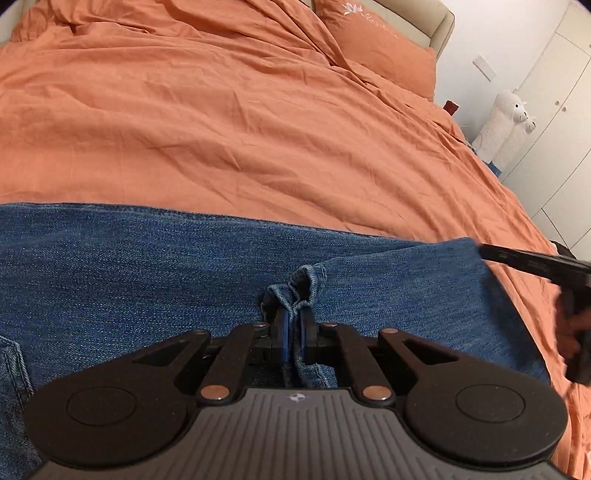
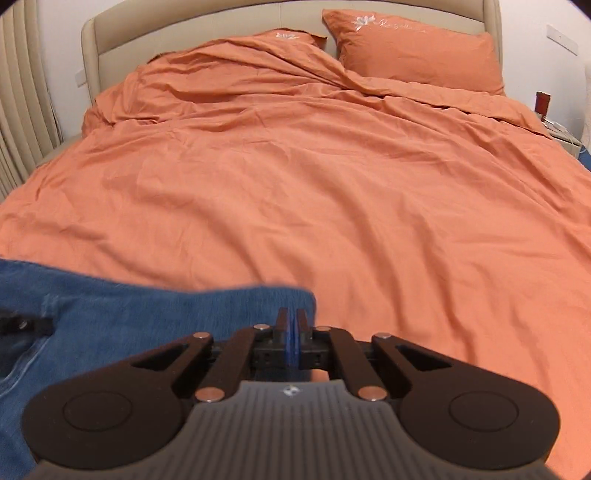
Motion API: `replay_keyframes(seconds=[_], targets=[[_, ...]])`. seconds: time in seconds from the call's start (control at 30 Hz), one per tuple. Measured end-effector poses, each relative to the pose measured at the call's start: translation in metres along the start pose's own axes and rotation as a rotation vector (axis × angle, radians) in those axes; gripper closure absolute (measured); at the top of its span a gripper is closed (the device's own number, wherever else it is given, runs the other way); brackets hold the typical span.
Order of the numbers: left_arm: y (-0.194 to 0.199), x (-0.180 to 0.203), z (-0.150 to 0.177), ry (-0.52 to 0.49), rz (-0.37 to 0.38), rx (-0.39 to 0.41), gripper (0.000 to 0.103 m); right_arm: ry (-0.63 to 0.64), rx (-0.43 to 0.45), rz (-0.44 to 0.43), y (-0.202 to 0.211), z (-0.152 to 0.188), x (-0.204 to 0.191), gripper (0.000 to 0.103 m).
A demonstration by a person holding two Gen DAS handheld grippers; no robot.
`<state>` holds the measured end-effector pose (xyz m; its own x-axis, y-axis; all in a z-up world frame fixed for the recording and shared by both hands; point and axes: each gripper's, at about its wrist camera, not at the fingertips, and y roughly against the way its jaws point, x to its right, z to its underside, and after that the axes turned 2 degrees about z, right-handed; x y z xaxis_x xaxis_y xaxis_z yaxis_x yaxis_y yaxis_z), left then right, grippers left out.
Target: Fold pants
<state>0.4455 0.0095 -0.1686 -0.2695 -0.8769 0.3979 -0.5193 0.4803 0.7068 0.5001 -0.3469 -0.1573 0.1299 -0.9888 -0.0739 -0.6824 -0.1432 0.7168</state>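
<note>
Blue denim pants [image 1: 147, 266] lie spread across the near part of an orange bed. My left gripper [image 1: 293, 317] is shut on a bunched fold of the denim at the near edge. My right gripper [image 2: 293, 325] is shut on the right corner of the pants [image 2: 147, 314], its pads pressed on a thin layer of cloth. In the left wrist view the right gripper [image 1: 491, 253] reaches in from the right and holds that same corner. In the right wrist view a bit of the left gripper [image 2: 26, 325] shows at the left edge.
The orange duvet [image 2: 314, 166] covers the bed, with two orange pillows [image 2: 421, 48] against a beige headboard [image 2: 207, 22]. A white alpaca plush [image 1: 502, 125] stands on the floor right of the bed, by white cupboards. A nightstand [image 2: 561, 133] sits at the far right.
</note>
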Motion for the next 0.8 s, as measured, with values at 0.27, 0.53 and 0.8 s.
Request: replay_keyframes(seconds=[0.27,0.53,0.8], targets=[[0.0,-0.002,0.001,0.022,-0.009,-0.01,0.087,0.04,-0.129,0.041,-0.044,0.002,-0.007,0.103],[0.058,0.032,0.017,-0.009,-0.019,0.053,0.085,0.033,-0.069,0.003,0.049,0.035,-0.004,0.1],[0.055,0.076,0.054,-0.115,-0.011,-0.043,0.098,0.013,0.006,0.037,0.113,0.116,-0.014,0.099]])
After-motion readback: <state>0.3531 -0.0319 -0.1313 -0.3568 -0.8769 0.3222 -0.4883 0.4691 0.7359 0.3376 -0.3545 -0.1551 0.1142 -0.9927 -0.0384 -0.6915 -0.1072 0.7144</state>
